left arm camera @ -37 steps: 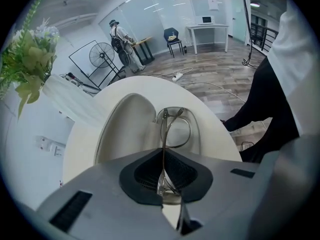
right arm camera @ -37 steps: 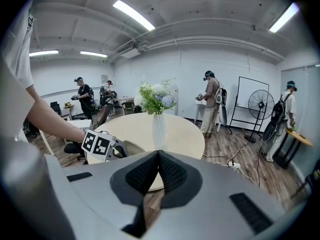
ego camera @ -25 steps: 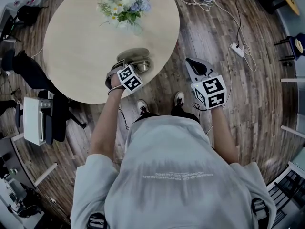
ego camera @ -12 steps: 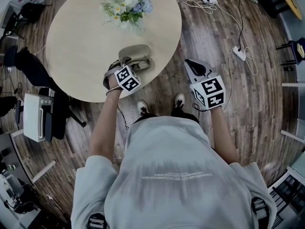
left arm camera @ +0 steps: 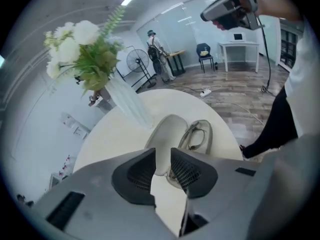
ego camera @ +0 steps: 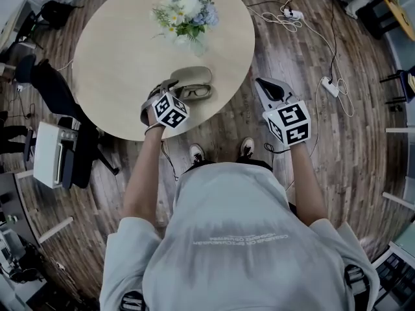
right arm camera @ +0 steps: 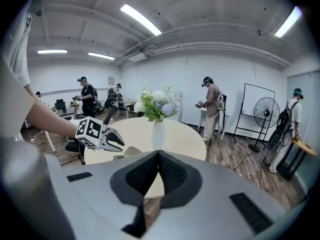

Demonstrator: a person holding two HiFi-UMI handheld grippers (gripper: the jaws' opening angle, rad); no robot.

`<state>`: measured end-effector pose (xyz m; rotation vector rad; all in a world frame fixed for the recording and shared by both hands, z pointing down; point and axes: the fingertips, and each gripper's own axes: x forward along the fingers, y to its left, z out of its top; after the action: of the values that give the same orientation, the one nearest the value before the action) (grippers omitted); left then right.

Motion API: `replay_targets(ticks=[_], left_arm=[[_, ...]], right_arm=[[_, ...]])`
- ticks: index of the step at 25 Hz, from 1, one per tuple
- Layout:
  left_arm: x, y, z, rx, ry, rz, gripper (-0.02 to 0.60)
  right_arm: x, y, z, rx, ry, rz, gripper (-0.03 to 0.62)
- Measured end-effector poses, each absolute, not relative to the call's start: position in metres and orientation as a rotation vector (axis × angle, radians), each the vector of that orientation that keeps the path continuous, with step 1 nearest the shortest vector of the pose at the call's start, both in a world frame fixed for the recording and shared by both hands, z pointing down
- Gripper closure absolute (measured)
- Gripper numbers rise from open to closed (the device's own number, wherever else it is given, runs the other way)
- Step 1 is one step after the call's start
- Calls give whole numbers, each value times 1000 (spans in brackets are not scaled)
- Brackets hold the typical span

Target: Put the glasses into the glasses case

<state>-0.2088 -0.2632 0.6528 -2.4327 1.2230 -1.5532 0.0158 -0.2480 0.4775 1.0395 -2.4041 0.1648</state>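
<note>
A beige glasses case (ego camera: pixel 189 76) lies open near the round table's (ego camera: pixel 110 63) front edge, its lid folded back. Dark-framed glasses (ego camera: pixel 196 92) lie in its lower half. In the left gripper view the lid (left arm camera: pixel 167 134) shows just past the jaws and the glasses (left arm camera: pixel 200 133) sit to its right. My left gripper (ego camera: pixel 167 89) hovers just short of the case, jaws a narrow gap apart and holding nothing (left arm camera: pixel 161 156). My right gripper (ego camera: pixel 260 83) hangs over the floor to the right of the table, shut and empty (right arm camera: pixel 158 154).
A glass vase of flowers (ego camera: pixel 188 15) stands behind the case in the middle of the table. Cables and a power strip (ego camera: pixel 327 83) lie on the wood floor at right. A chair and white box (ego camera: pixel 52 154) stand left of the table. People stand in the background.
My left gripper has drawn back a little from the case toward the table's edge. The glasses now show plainly in the open case. The right gripper has hardly moved.
</note>
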Motion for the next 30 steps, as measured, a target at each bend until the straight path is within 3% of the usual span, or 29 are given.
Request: replay_targets(ticks=[9, 19, 30], left_arm=[[-238, -275, 555, -2504, 1596, -1142, 560], [-252, -275, 448, -2539, 1784, -688, 568], [-258, -266, 369, -2478, 1812, -465, 566]], right_arm=[[0, -289, 419, 1033, -2461, -72, 592], [-16, -317, 373, 1042, -2501, -224, 592], [-42, -316, 341, 990, -2562, -313, 592]])
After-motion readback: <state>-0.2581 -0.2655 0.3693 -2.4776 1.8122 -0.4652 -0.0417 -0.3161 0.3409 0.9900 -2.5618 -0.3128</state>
